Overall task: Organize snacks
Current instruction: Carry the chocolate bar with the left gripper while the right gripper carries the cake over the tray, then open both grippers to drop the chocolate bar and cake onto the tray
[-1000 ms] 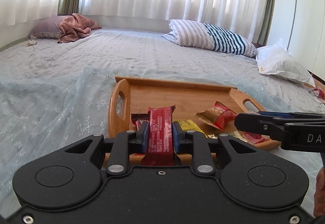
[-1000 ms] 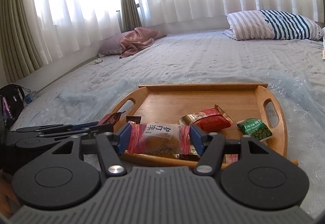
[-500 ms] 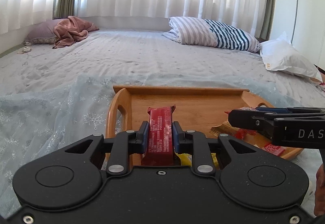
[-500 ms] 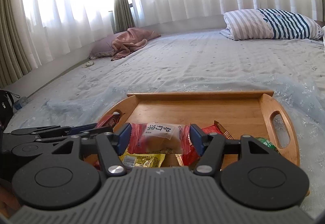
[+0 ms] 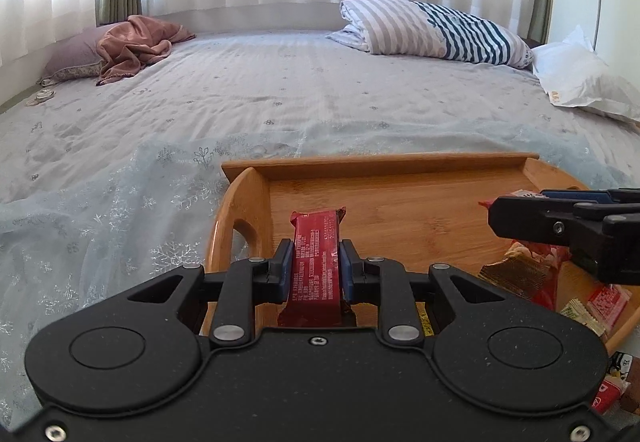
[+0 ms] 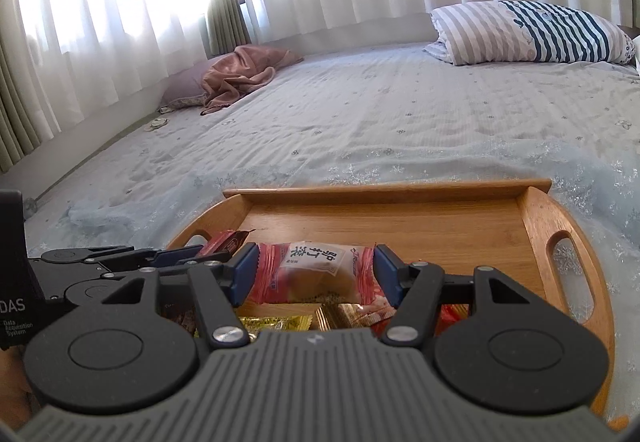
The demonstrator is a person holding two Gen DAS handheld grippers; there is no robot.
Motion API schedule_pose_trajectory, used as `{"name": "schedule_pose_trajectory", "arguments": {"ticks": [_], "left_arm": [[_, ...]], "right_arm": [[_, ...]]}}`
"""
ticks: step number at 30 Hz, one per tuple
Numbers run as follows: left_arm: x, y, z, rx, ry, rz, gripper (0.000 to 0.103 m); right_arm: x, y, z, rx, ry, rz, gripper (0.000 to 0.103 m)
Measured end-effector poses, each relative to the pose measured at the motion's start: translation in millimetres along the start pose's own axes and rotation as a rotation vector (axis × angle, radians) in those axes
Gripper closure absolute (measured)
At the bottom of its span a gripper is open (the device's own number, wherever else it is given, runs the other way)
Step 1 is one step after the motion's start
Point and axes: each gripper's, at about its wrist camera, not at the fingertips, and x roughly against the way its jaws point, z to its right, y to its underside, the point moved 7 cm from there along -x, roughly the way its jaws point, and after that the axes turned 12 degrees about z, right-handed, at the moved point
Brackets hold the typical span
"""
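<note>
A wooden tray with handle cut-outs lies on the bed; it also shows in the right wrist view. My left gripper is shut on a red snack bar and holds it over the tray's near left part. My right gripper is shut on a pink-and-clear pastry packet over the tray's near edge. The right gripper also shows in the left wrist view. Several loose snack packets lie in the tray's near right part, partly hidden by the grippers.
The tray sits on a pale blue sheet over a grey bed. A striped pillow, a white pillow and a pink blanket lie at the far side. More packets lie by the tray's near right corner.
Both grippers have moved forward over the tray with their snacks still held. The loose packets now sit lower and nearer in both views.
</note>
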Motion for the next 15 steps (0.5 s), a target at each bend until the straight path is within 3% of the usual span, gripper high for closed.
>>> {"name": "schedule_pose_trajectory", "arguments": {"ticks": [15], "left_arm": [[-29, 5, 1, -0.015, -0.005, -0.038, 0.079]], "right_arm": [[-12, 1, -6, -0.017, -0.025, -0.018, 0.038]]}}
